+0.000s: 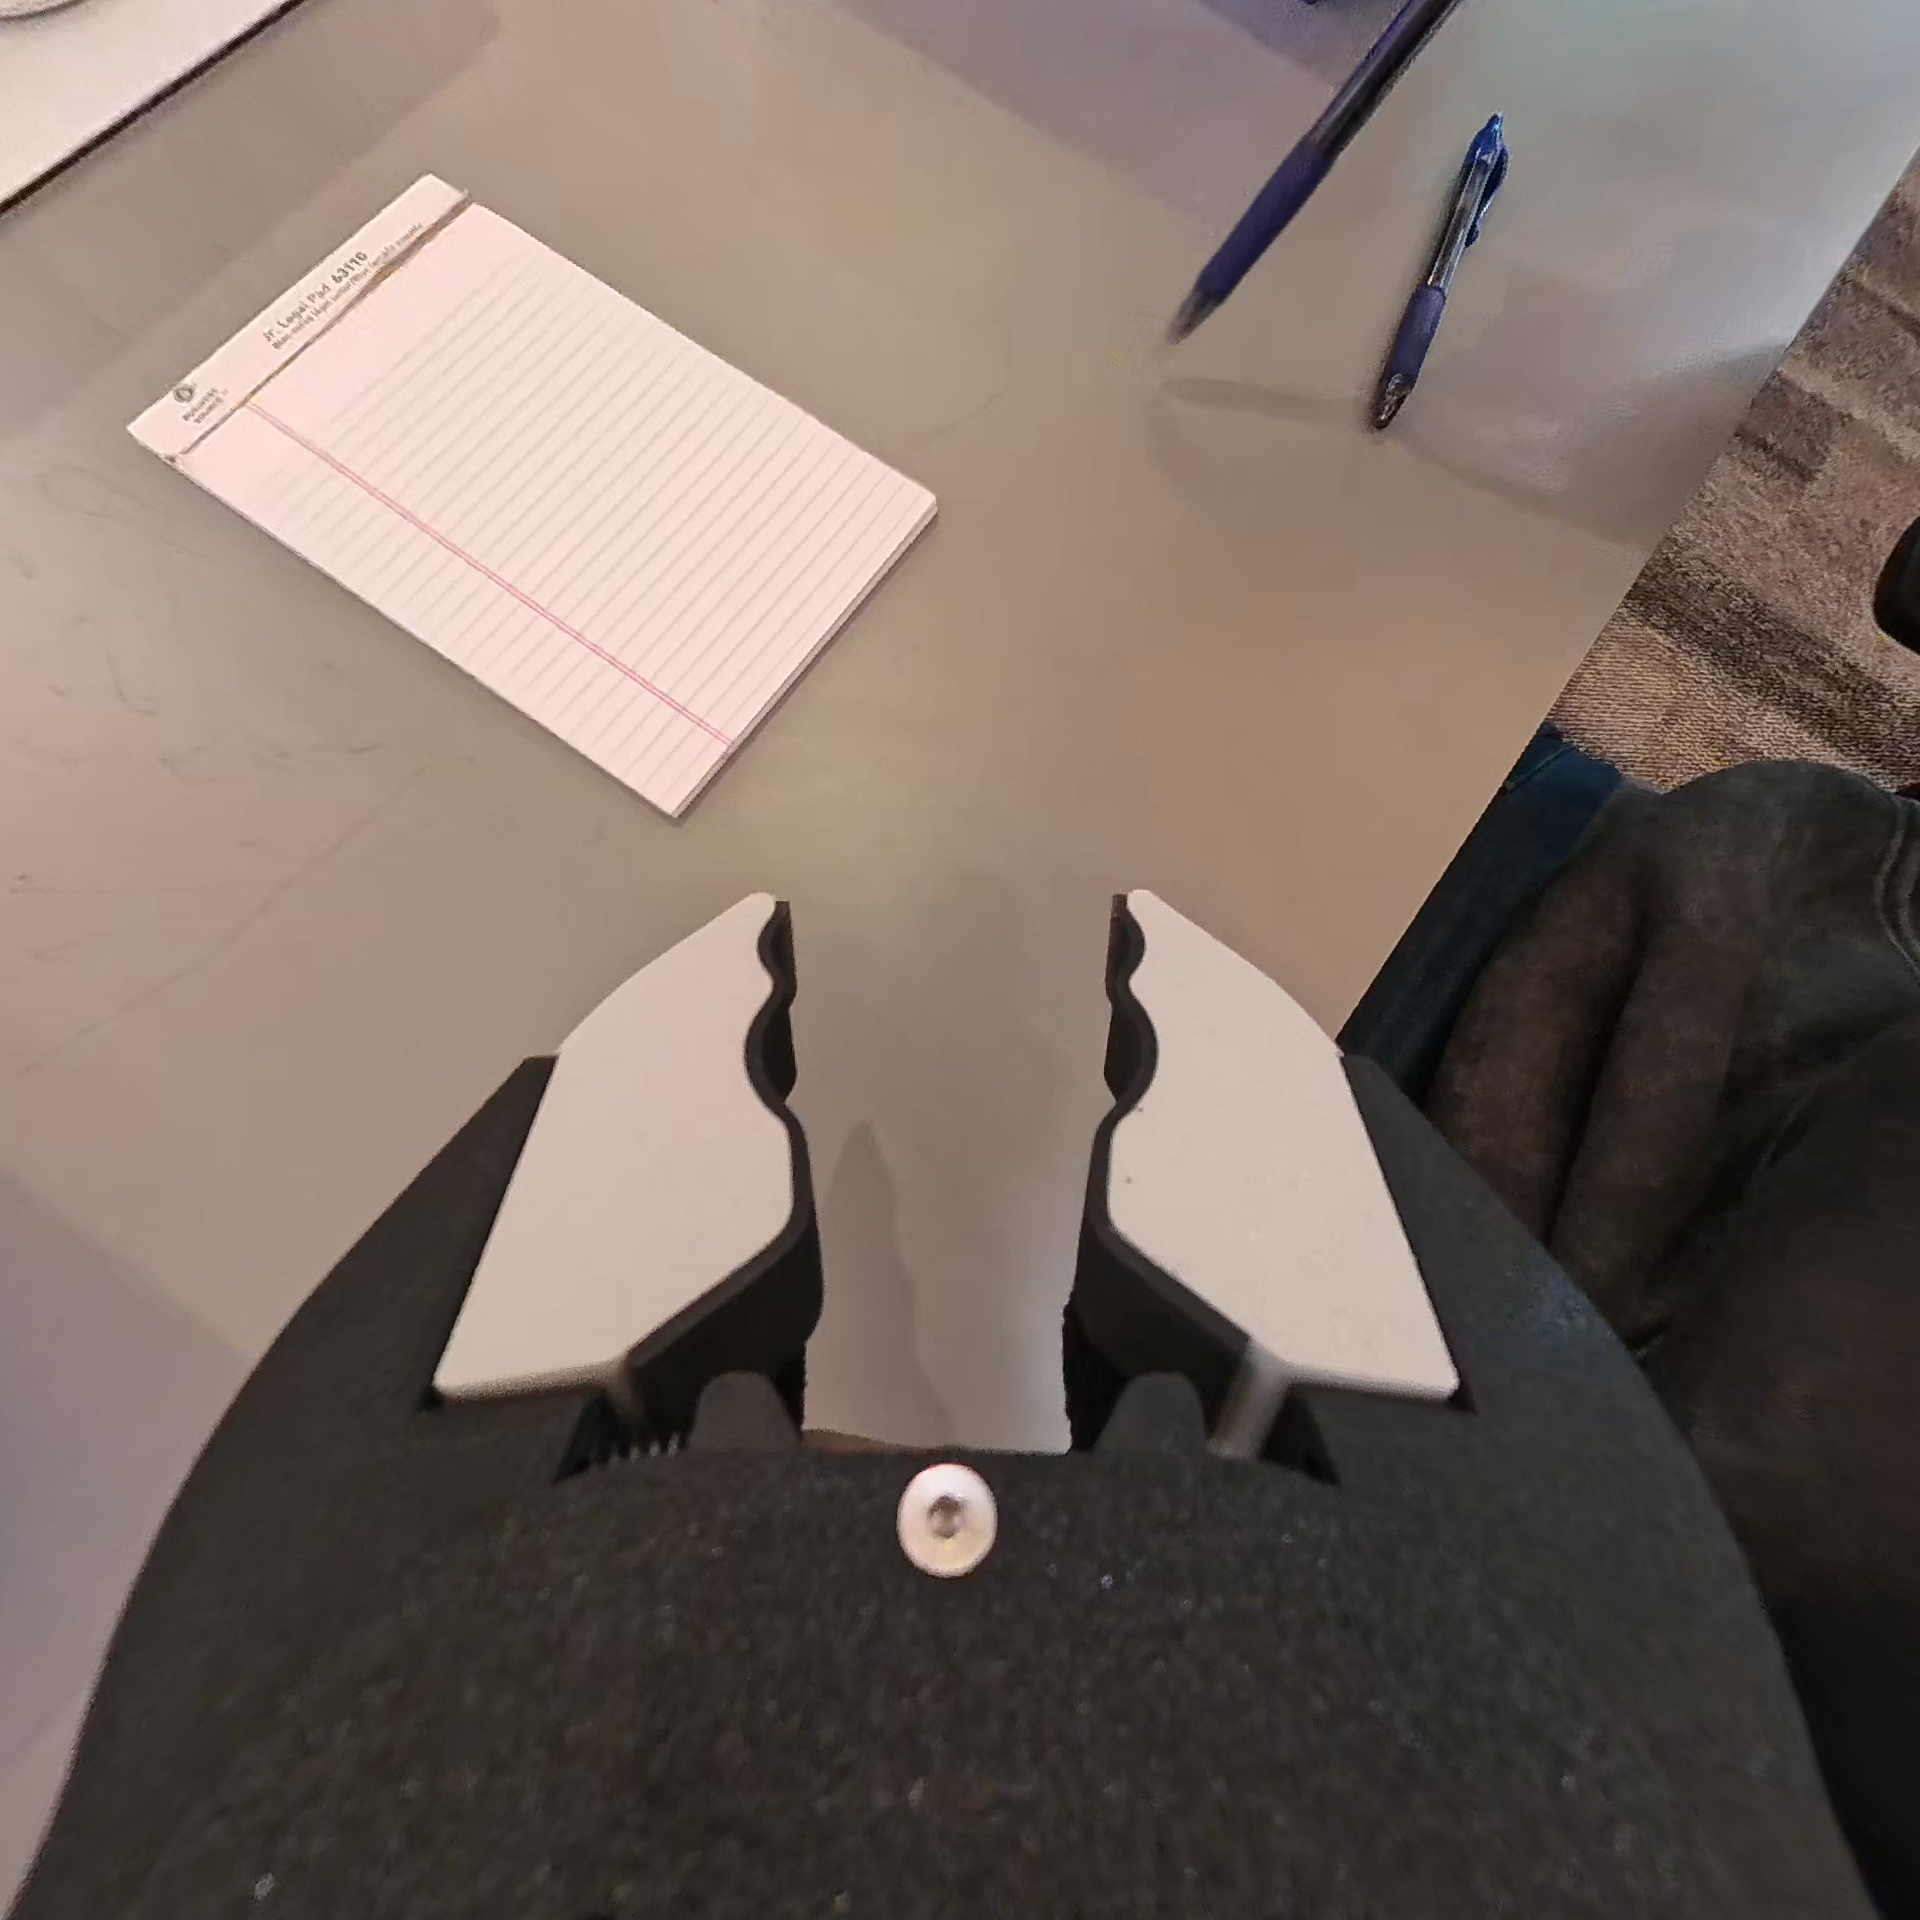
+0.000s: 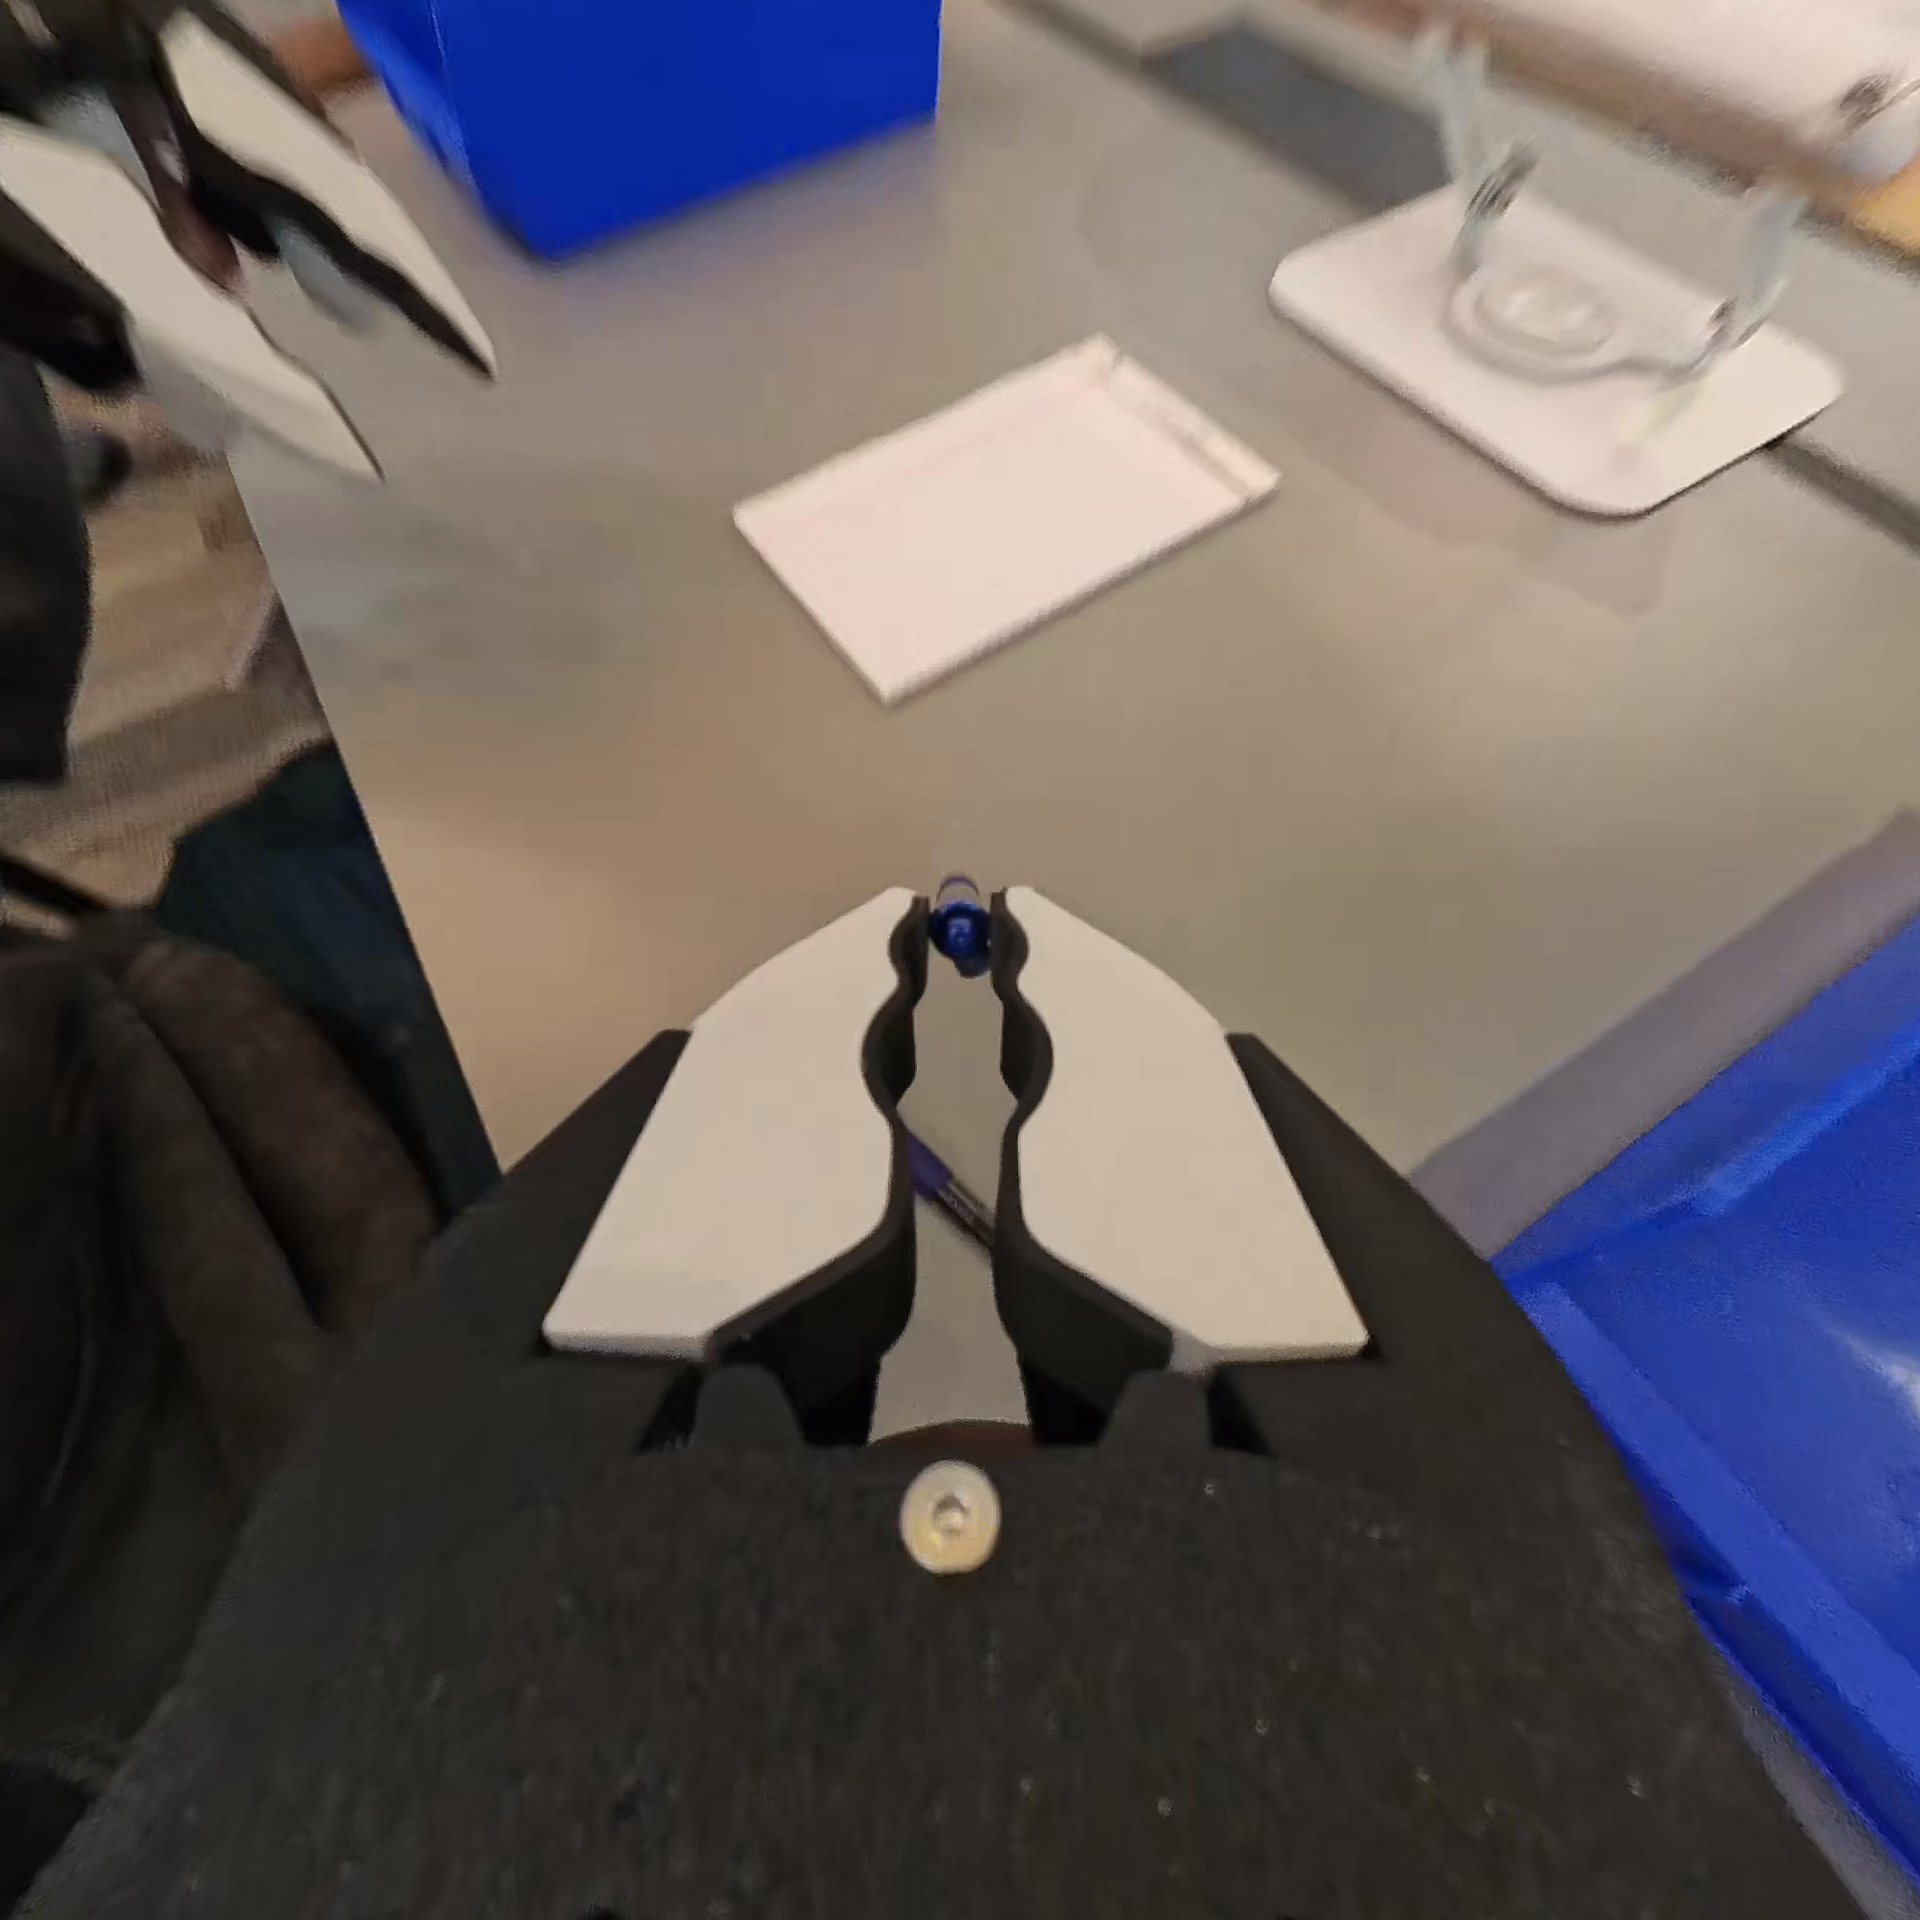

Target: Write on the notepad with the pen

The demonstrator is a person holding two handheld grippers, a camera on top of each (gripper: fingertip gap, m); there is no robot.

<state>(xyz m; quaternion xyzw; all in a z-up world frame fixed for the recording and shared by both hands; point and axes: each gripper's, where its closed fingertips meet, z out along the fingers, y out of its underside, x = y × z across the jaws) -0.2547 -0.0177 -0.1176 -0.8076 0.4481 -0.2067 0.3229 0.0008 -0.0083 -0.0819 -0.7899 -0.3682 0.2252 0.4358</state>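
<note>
A white lined notepad point(image 1: 530, 488) lies flat on the grey table; it also shows in the right wrist view point(image 2: 1003, 514), ahead of the right gripper. My right gripper point(image 2: 958, 914) is shut on a blue pen point(image 2: 958, 930), seen end-on between the fingertips. In the left wrist view that pen point(image 1: 1299, 177) is blurred and hangs point-down above the table, right of the notepad. A second blue pen point(image 1: 1439, 281) lies on the table beside it and shows under my right gripper point(image 2: 951, 1195). My left gripper point(image 1: 951, 904) is open and empty, above the table near the notepad's near corner.
A blue bin point(image 2: 644, 104) stands at the back and another point(image 2: 1766, 1299) at the right. A white stand base point(image 2: 1558, 384) sits beyond the notepad. The left gripper point(image 2: 431, 421) shows blurred at upper left. The table edge point(image 1: 1621, 644) and a person's dark clothing point(image 1: 1662, 1091) lie to the right. The tips of one gripper are about 25 centimetres away from the tips of the other.
</note>
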